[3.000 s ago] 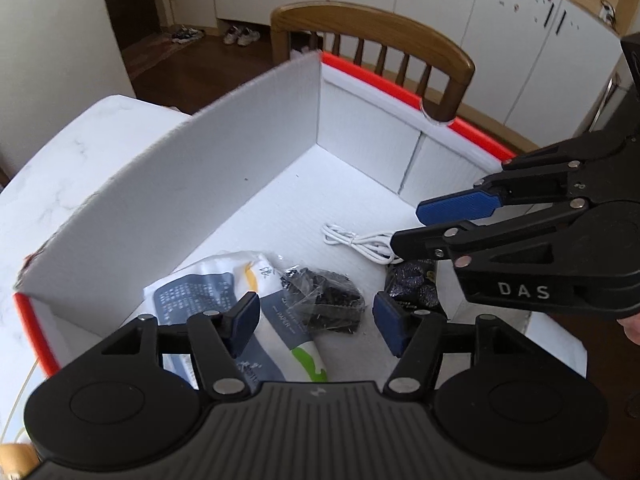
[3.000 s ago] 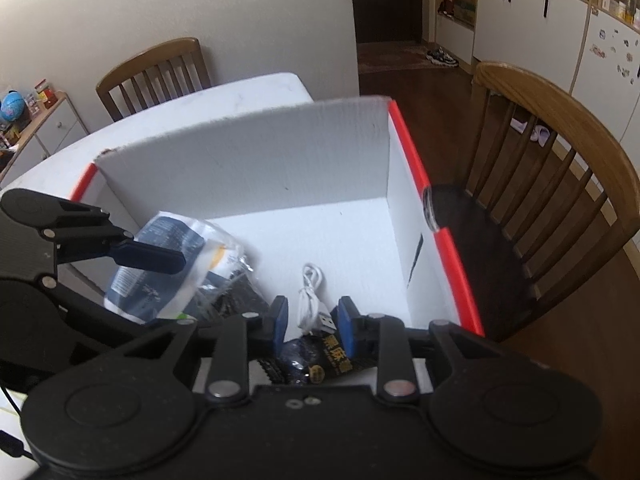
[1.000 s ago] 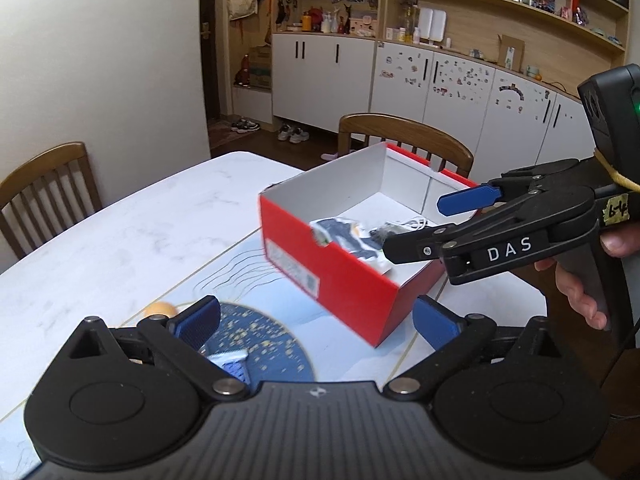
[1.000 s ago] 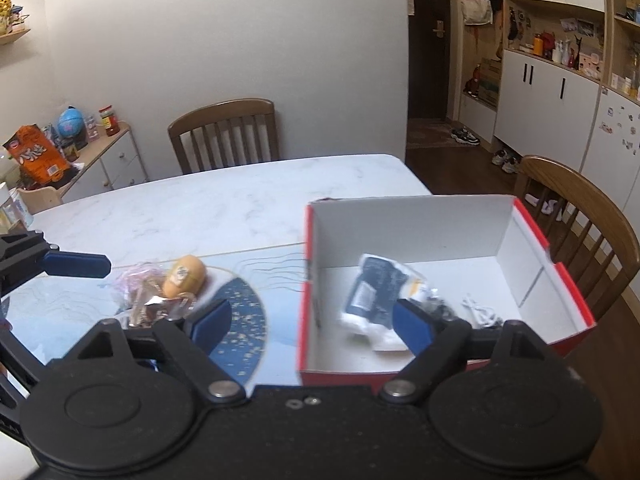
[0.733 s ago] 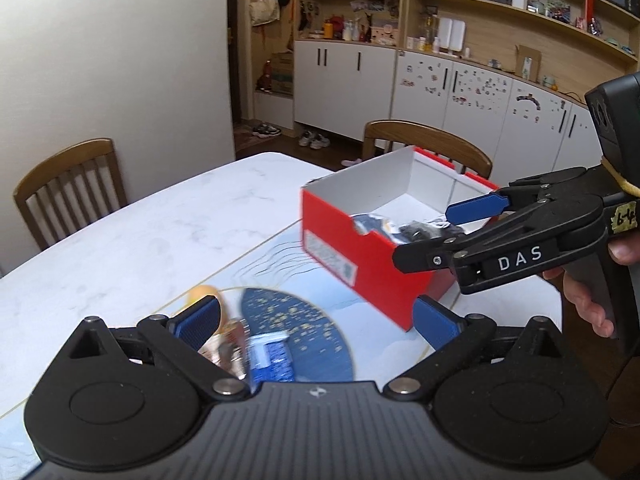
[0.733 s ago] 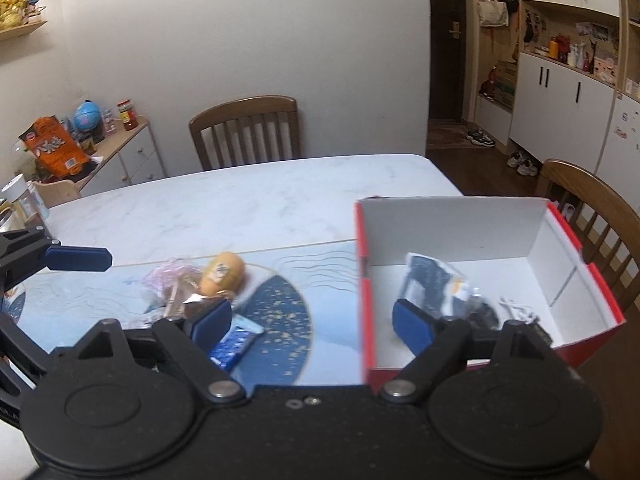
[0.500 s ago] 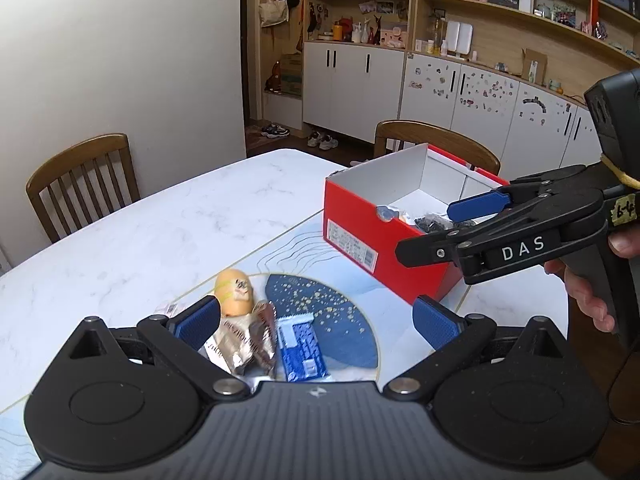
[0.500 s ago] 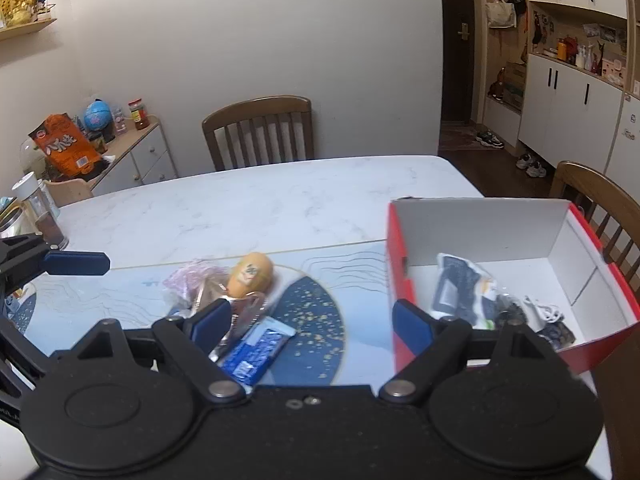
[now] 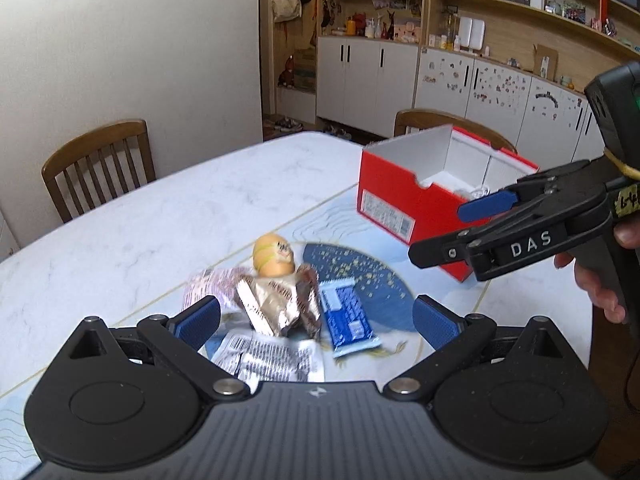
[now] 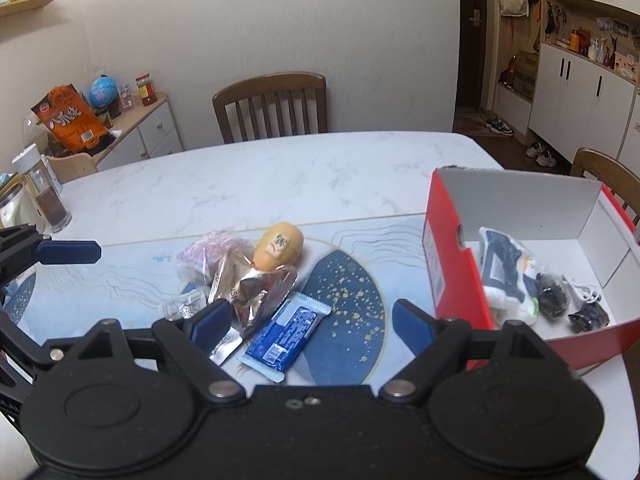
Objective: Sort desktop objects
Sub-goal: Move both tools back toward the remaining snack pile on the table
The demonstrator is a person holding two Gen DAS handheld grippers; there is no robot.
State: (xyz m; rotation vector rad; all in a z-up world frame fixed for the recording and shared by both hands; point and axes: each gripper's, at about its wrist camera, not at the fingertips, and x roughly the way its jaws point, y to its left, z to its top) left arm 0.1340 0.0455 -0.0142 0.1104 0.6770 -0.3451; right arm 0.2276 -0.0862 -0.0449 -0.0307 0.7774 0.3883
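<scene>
A heap of snacks lies on the blue mat: a yellow egg-shaped pack (image 9: pixel 274 255) (image 10: pixel 280 246), a crumpled silver wrapper (image 9: pixel 276 300) (image 10: pixel 260 290), a blue bar (image 9: pixel 347 317) (image 10: pixel 286 332), a pink pouch (image 10: pixel 210 250) and a white sachet (image 9: pixel 272 358). The red box (image 9: pixel 404 204) (image 10: pixel 452 264) with white inside holds a blue-white bag (image 10: pixel 504 268), dark packets and a white cable. My left gripper (image 9: pixel 316 320) hangs open just before the heap, with nothing between its fingers. My right gripper (image 10: pixel 310 318) is open and empty too, above the blue bar; in the left wrist view its fingers (image 9: pixel 488 204) hover beside the box.
A round white marble table (image 10: pixel 280 176) carries everything. Wooden chairs (image 10: pixel 272 106) (image 9: pixel 98 166) stand at its far sides and behind the box. A jar (image 10: pixel 44 192) sits at the table's left edge. A person's hand (image 9: pixel 600 280) holds the right gripper.
Both grippers pulled back from inside the red box to the snack heap on the mat. The right gripper, shut on a dark packet earlier, is open now. The packet lies in the box.
</scene>
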